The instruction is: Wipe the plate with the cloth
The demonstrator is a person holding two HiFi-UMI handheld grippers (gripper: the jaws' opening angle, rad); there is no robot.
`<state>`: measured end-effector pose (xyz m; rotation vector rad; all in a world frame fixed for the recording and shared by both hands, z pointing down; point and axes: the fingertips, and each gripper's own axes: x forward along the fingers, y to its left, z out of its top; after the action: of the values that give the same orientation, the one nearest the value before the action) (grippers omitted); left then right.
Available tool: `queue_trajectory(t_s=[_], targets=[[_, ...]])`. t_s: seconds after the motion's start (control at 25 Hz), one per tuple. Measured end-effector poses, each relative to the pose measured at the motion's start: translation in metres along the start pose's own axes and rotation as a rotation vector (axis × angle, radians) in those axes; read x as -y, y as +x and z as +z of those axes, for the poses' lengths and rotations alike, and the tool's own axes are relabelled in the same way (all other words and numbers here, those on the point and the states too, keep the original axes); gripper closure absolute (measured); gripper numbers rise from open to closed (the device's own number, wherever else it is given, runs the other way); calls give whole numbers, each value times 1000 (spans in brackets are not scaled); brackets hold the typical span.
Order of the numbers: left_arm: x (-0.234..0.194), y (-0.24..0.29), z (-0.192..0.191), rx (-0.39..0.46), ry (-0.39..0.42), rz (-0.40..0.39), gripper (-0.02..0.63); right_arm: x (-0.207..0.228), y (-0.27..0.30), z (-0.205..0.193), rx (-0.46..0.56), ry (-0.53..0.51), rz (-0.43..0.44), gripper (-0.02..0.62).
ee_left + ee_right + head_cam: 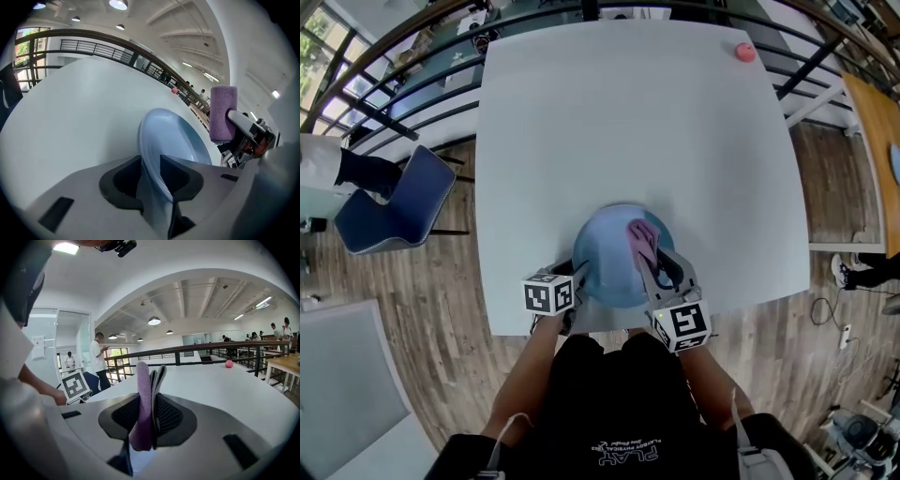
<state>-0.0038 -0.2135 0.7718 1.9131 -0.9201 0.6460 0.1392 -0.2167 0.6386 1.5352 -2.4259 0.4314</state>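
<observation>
My left claw (pixel 151 174) is clamped on the near-left rim of the blue plate (pixel 614 258), which is close to the near edge of the surface (pixel 628 122). My right claw (pixel 149 416) pinches the pink cloth (pixel 643 236) over the plate's right side. Beyond the plate, the surface runs bare to a pink ball (pixel 744 52) at its far right corner. A blue chair (pixel 394 211) stands off the left edge.

Open table (pixel 628 112) beyond plate (pixel 605 262), pink ball (pixel 744 52) (far corner)
</observation>
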Motion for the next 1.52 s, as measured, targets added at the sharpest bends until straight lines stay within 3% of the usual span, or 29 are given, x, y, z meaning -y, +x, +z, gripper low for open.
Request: queue_trajectory(t_s=[0.2, 0.36, 0.56, 0.68, 1.04, 1.52], targets=[[-5, 2, -1, -20, -21, 38, 525, 9, -3, 0, -1, 7, -13, 497], [-7, 4, 0, -24, -48, 48, 537, 12, -5, -3, -3, 9, -14, 497], [-3, 10, 1, -9, -158, -3, 567, 12, -7, -2, -6, 8, -10, 497], [-11, 2, 4, 19, -185, -29, 577, -1, -2, -3, -5, -5, -7, 497], [10, -4, 24, 81, -106, -13, 580, 13, -17, -2, -13, -5, -21, 497], [25, -37, 58, 199, 2, -19, 580, -18, -12, 13, 14, -16, 31, 497]])
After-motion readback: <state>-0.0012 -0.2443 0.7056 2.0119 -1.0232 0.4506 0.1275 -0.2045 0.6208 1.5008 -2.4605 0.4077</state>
